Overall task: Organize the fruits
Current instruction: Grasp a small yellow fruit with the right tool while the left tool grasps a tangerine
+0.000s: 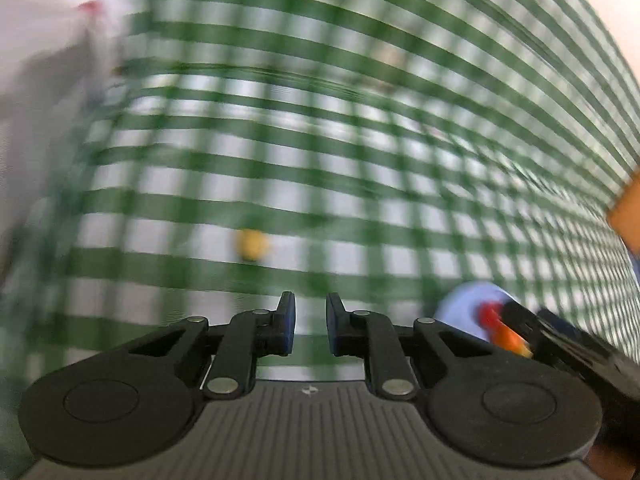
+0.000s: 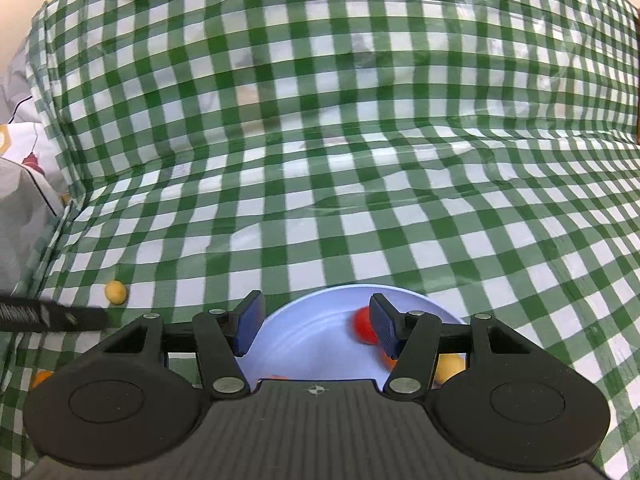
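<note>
A pale blue plate [image 2: 304, 332] lies on the green checked cloth under my right gripper [image 2: 316, 322], which is open and empty above it. A red fruit [image 2: 362, 326] rolls on the plate beside the right finger; a yellow fruit [image 2: 450, 366] and an orange one [image 2: 387, 361] lie at its right side. A small yellow fruit [image 2: 116, 292] lies on the cloth at left and shows blurred in the left wrist view [image 1: 252, 244], ahead of my left gripper [image 1: 311, 320]. The left gripper is open a little and empty. The plate [image 1: 464, 312] shows at lower right there.
An orange fruit [image 2: 40, 378] lies on the cloth at the far left. The left gripper's body [image 2: 52, 314] reaches in from the left edge. White and grey bedding [image 2: 20, 184] lies past the cloth's left edge. The left wrist view is motion-blurred.
</note>
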Tool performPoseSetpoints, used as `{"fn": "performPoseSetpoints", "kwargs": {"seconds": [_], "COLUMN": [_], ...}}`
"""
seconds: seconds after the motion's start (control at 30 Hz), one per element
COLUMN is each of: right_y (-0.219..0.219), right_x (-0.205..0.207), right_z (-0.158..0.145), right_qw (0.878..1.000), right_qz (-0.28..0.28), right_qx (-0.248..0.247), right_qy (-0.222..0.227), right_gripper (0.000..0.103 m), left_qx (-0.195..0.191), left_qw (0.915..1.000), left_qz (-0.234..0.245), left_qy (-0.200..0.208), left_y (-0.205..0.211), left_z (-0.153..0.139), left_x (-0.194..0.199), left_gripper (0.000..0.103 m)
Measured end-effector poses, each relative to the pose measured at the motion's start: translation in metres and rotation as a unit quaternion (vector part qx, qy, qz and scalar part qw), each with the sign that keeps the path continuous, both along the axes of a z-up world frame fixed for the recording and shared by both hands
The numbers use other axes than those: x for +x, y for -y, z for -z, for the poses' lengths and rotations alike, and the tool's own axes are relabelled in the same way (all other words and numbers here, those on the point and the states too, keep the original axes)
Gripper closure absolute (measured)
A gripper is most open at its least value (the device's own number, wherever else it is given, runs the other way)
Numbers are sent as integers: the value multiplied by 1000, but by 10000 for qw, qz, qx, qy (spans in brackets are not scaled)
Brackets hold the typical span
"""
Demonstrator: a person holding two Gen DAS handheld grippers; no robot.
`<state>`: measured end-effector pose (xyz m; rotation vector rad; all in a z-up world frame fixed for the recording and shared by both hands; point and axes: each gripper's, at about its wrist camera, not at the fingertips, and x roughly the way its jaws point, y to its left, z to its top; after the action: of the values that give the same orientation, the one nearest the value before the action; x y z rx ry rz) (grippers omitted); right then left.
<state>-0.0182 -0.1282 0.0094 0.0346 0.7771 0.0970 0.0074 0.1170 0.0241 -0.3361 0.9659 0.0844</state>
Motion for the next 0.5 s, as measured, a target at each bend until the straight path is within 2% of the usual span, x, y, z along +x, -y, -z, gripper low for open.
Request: {"fn": "performPoseSetpoints", "kwargs": {"seconds": [0.1,0.17,0.2,0.23,0.33,0.5], "right_y": [-11,-17,-21,-23,-30,-44], "right_x": [1,0,0,0,0,-1], "right_z": [-1,-2,-2,-3,-4,-1], "right_qw": [10000,9999,9998,9998,9997,9992], "right_qz": [-78,-143,-172,-184,-200,-332], "right_qx": [27,41,41,50,97,217], "right_qy": [6,18,34,49,80,81], "right_gripper": [43,43,43,43,43,43], "left_qx": [90,18,24,61,215,278], "left_qw": [9989,9985,9984,9983,9974,9954], "left_qz": [-433,-470,-469,-436,-279,48], "left_qy": [-158,-263,-319,-380,-634,-916], "left_y": [-30,-44,-48,-50,-53,-47], "left_z": [-5,-7,-6,-5,6,26], "left_x": [-12,-22,-27,-29,-35,-38], "left_gripper": [83,81,77,67,50,50]}}
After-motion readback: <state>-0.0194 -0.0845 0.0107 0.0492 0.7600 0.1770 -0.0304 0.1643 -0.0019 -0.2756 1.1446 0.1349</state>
